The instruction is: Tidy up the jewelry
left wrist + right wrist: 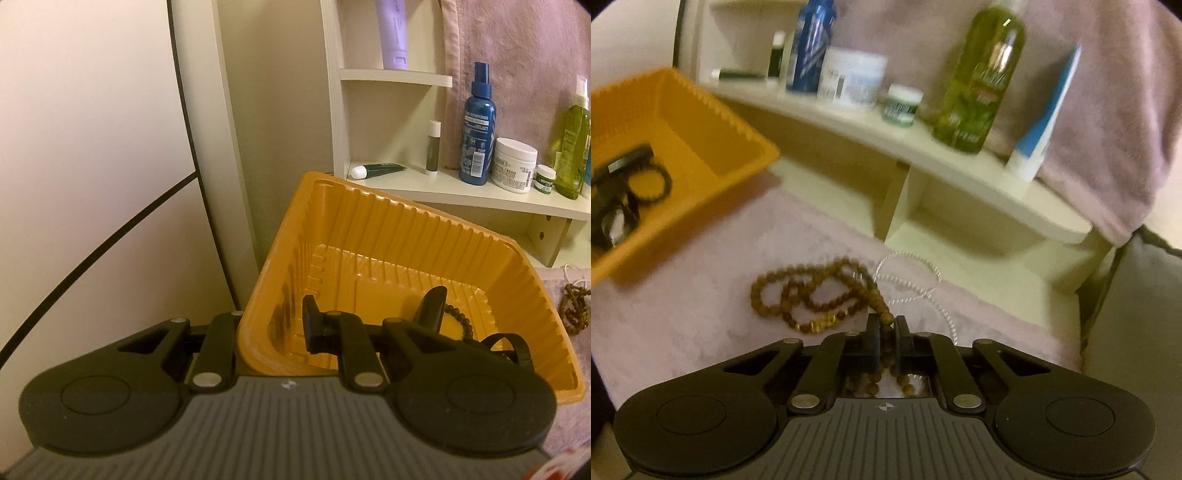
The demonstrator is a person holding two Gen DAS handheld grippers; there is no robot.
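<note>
One brown bead necklace (820,291) lying coiled on the pink towel (683,317), pinched in the closed right claw (886,325). One clear bead loop (908,273) touching it. One orange tray (424,236) tilting in the closed left claw (273,328), holding two dark bracelets (650,182). Bottles (982,74) crowding the shelf (857,122) behind.

left gripper (280,325) clamped on near wall of orange tray (406,236), tray held tilted | dark bead bracelet (460,317) seen inside tray | brown bead necklace (574,302) on pink cloth (554,280) at right
</note>
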